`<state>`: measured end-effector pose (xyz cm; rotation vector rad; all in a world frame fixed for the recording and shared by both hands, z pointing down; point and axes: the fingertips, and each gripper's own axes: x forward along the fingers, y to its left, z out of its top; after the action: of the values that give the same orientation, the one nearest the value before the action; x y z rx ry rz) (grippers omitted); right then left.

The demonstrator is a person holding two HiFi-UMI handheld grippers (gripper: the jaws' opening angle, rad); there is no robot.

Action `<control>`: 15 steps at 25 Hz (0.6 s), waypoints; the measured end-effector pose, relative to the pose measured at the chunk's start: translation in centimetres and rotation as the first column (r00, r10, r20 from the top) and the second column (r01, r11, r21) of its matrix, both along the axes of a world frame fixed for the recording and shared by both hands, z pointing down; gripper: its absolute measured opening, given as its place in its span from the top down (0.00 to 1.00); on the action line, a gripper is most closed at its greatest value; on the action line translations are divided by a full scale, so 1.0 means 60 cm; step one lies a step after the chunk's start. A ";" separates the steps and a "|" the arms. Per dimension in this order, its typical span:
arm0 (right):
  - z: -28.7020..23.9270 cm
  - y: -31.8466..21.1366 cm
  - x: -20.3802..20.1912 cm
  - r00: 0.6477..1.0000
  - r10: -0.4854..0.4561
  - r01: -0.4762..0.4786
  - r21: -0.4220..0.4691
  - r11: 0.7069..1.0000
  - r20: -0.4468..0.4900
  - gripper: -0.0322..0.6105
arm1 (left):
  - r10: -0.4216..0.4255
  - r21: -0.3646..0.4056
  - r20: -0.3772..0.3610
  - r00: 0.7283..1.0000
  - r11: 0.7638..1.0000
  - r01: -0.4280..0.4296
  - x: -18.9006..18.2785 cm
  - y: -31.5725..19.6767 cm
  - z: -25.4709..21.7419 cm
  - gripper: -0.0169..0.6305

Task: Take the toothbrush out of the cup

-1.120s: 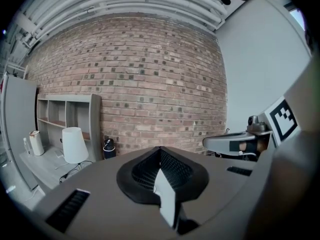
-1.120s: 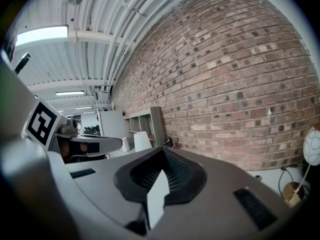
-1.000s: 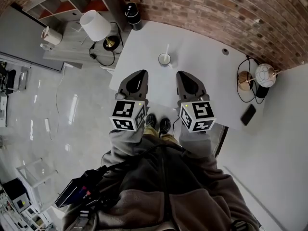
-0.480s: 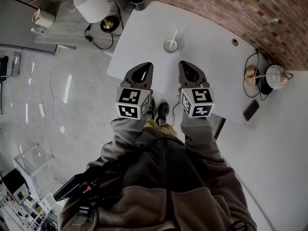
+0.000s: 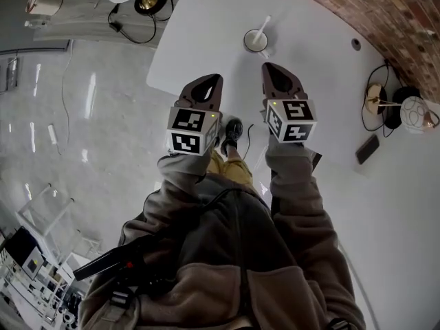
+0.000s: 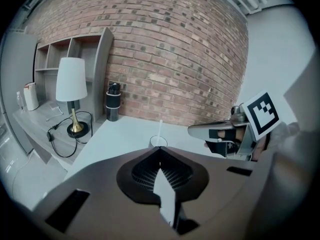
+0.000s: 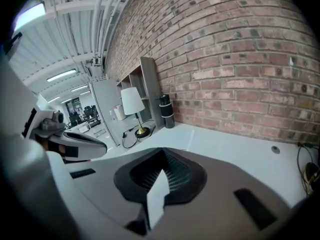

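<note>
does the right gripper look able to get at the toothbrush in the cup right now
Probably yes. The toothbrush stands in the cup just ahead of the right gripper, with only bare table between them. Its jaws are together, though, so they would have to open first.

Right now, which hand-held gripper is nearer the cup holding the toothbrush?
Right. The right hand-held gripper is just short of the cup, slightly to its right. The left hand-held gripper is farther back, off to the cup's left. Neither touches it.
</note>
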<state>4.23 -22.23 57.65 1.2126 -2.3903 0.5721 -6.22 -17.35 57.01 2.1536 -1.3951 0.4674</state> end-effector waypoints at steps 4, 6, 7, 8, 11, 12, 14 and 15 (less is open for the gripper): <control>0.039 -0.030 -0.002 1.000 0.013 -0.013 -0.020 1.000 0.006 0.95 | 0.013 -0.047 -0.004 1.000 0.999 -0.013 -0.003 -0.009 0.039 0.97; 0.060 -0.048 -0.006 1.000 0.019 -0.019 -0.026 0.999 0.009 0.95 | 0.013 -0.060 -0.004 1.000 0.998 -0.014 -0.010 -0.017 0.053 0.97; 0.071 -0.057 -0.008 1.000 0.018 -0.018 -0.027 0.999 0.012 0.95 | 0.012 -0.065 -0.004 1.000 0.998 -0.013 -0.014 -0.022 0.059 0.97; 0.080 -0.065 -0.011 1.000 0.016 -0.016 -0.029 0.999 0.015 0.95 | 0.011 -0.069 -0.004 1.000 0.998 -0.011 -0.018 -0.026 0.065 0.97; 0.100 -0.086 -0.015 1.000 0.015 -0.014 -0.048 0.999 0.018 0.95 | 0.010 -0.085 -0.007 1.000 0.996 -0.011 -0.024 -0.038 0.081 0.97; 0.105 -0.093 -0.015 1.000 0.019 -0.018 -0.053 0.998 0.016 0.95 | 0.012 -0.091 -0.008 1.000 0.996 -0.012 -0.025 -0.041 0.085 0.97; 0.115 -0.109 -0.012 0.999 0.035 -0.034 -0.061 0.998 0.011 0.95 | 0.015 -0.099 -0.009 1.000 0.995 -0.015 -0.027 -0.048 0.091 0.97; 0.121 -0.117 -0.009 0.999 0.043 -0.042 -0.065 0.997 0.009 0.95 | 0.016 -0.103 -0.010 1.000 0.995 -0.017 -0.028 -0.050 0.094 0.97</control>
<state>3.67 -29.26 64.91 1.2384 -2.3410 0.6651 -7.90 -20.38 62.66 2.0832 -1.3203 0.5235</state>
